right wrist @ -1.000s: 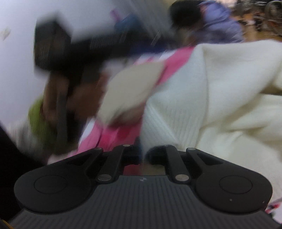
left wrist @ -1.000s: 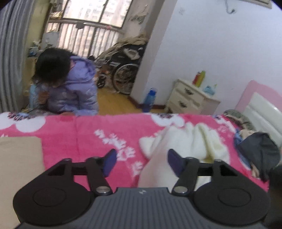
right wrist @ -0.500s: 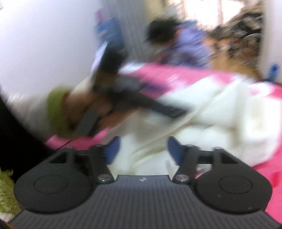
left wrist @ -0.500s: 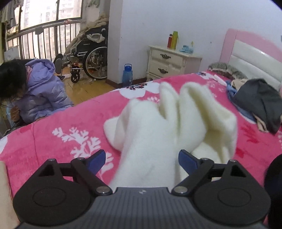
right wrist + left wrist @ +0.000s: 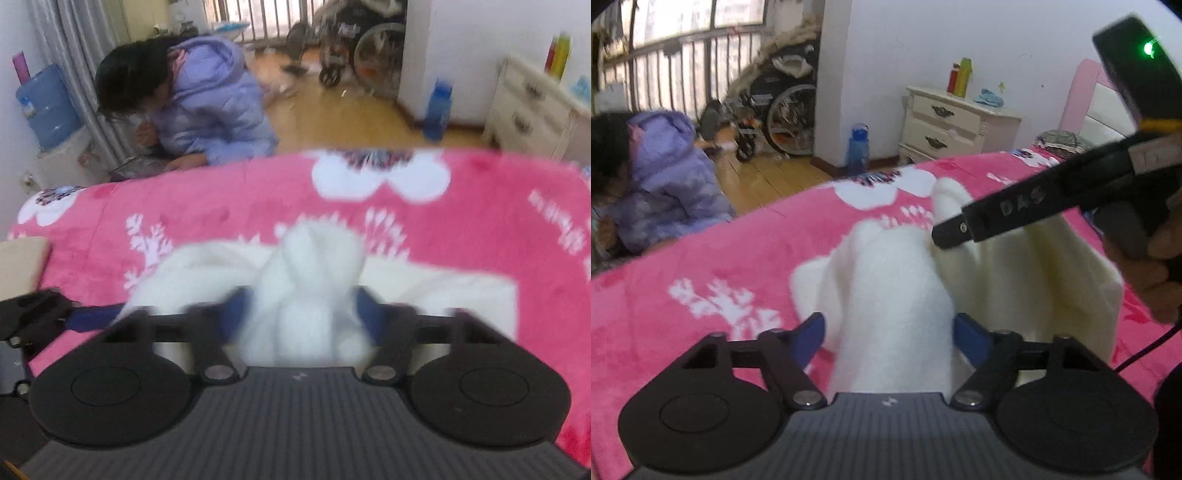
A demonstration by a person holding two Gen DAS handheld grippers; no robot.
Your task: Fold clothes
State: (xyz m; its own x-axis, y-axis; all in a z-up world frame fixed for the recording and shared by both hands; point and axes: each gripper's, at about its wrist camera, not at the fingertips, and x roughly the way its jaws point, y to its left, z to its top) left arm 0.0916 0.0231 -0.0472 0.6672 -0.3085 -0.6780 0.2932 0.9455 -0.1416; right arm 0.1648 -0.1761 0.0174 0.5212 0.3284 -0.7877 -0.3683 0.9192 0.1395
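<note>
Both tongs, left (image 5: 889, 334) and right (image 5: 301, 314), now pinch bunched white garment (image 5: 897, 295); earlier they gaped.

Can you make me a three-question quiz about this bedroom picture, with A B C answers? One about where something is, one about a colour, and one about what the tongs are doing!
1. Where do the two bottles stand?
A. on the nightstand
B. on the floor
C. on the bed

2. What colour is the blanket?
A. green
B. pink with white flowers
C. plain grey

3. What are the left tongs doing?
A. hanging with nothing between them
B. holding a cup
C. closed around the white sweater

Answers:
1 A, they stand on its top.
2 B, it is pink with white shapes.
3 C, white fabric fills the gap between the blue pads.
</note>
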